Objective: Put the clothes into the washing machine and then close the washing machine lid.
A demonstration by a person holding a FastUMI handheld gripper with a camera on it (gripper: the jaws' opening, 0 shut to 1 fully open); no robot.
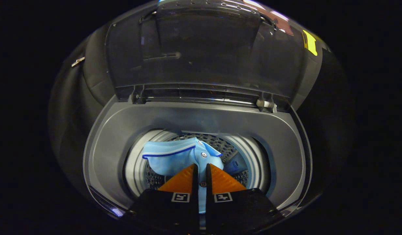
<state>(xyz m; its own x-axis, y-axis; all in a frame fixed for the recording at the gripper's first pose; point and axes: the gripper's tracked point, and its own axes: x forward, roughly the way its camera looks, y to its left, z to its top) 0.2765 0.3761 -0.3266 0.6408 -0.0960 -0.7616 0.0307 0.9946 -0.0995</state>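
Between the two orange fingers (pixel 184 181) of the gripper (pixel 201 169) a strip of the light blue shirt (pixel 175 156) is pinched: the fingers stand almost closed, with only a thin gap, and the buttoned front of the shirt runs through this gap. The fingers press on the cloth from both sides. Just ahead of the fingertips the shirt spreads out, its collar with a dark blue stripe turned to the left and a white button near the middle.

The shirt hangs over the mouth of the drum (pixel 253 156), which is a round metal tub with many holes in its wall; how deep the cloth reaches into it I cannot tell. Around the drum is the grey top opening of the washing machine (pixel 122 130), wide and smooth, with free room on both sides of the fingers. Beyond it the dark transparent lid (pixel 204 49) stands upright on its hinges, fully open.
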